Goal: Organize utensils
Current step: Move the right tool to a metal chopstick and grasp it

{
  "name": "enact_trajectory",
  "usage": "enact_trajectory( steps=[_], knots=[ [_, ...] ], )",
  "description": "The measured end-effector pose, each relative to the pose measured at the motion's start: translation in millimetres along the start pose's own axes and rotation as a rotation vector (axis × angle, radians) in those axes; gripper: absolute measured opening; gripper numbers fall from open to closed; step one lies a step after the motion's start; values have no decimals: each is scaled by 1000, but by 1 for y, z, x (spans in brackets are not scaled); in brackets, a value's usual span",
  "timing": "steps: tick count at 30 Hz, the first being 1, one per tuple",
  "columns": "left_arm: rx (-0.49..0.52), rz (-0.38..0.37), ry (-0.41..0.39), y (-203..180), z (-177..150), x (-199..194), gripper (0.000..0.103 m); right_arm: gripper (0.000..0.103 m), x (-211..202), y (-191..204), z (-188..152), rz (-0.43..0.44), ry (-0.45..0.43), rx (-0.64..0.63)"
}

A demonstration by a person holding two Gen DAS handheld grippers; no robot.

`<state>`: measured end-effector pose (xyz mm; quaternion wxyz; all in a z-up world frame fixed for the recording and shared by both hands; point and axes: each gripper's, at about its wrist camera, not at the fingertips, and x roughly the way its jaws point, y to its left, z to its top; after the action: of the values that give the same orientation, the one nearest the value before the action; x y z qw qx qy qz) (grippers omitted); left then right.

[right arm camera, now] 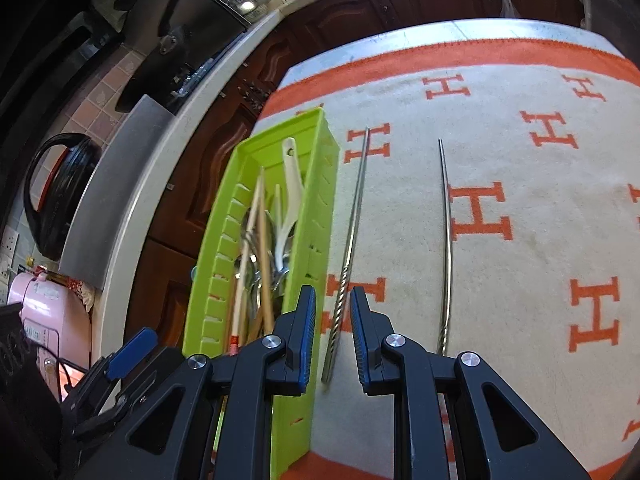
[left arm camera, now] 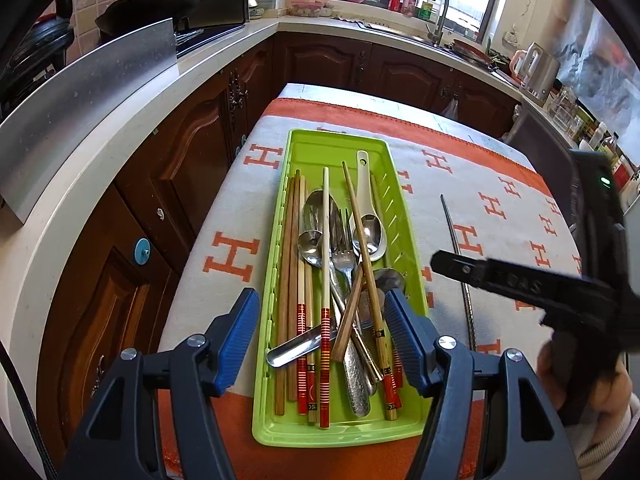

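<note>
A green tray (left arm camera: 320,152) lies on the orange-and-white cloth and holds several wooden chopsticks (left arm camera: 294,240), metal spoons (left arm camera: 316,216), a fork (left arm camera: 344,256) and a white spoon (left arm camera: 366,200). My left gripper (left arm camera: 320,296) hangs open over the tray's near end, with nothing pressed between its blue pads. Two metal chopsticks lie on the cloth right of the tray (right arm camera: 320,184). The nearer chopstick (right arm camera: 356,208) runs between the fingers of my right gripper (right arm camera: 333,292), whose pads stand clear of it. The other chopstick (right arm camera: 446,208) lies further right.
The cloth (right arm camera: 520,208) covers a small table. Dark wooden cabinets (left arm camera: 192,168) and a pale counter (left arm camera: 120,132) run along the left and back, with a sink faucet (left arm camera: 440,12) and kettle (left arm camera: 538,66). A pink appliance (right arm camera: 48,312) stands at the left. A hand (left arm camera: 600,384) holds the right gripper.
</note>
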<state>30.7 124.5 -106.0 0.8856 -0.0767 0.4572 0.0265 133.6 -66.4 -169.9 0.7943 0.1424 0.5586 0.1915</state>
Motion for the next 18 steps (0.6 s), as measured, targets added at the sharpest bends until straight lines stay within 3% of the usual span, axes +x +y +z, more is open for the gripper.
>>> enact_trajectory(
  steps=[7,18],
  knots=[
    [-24,5,-3,7,6,4,63,18,36,-7,29,-14,52,28],
    [-96,12,13,30,9,15,68,17,69,7,50,-107,70,-63]
  ],
)
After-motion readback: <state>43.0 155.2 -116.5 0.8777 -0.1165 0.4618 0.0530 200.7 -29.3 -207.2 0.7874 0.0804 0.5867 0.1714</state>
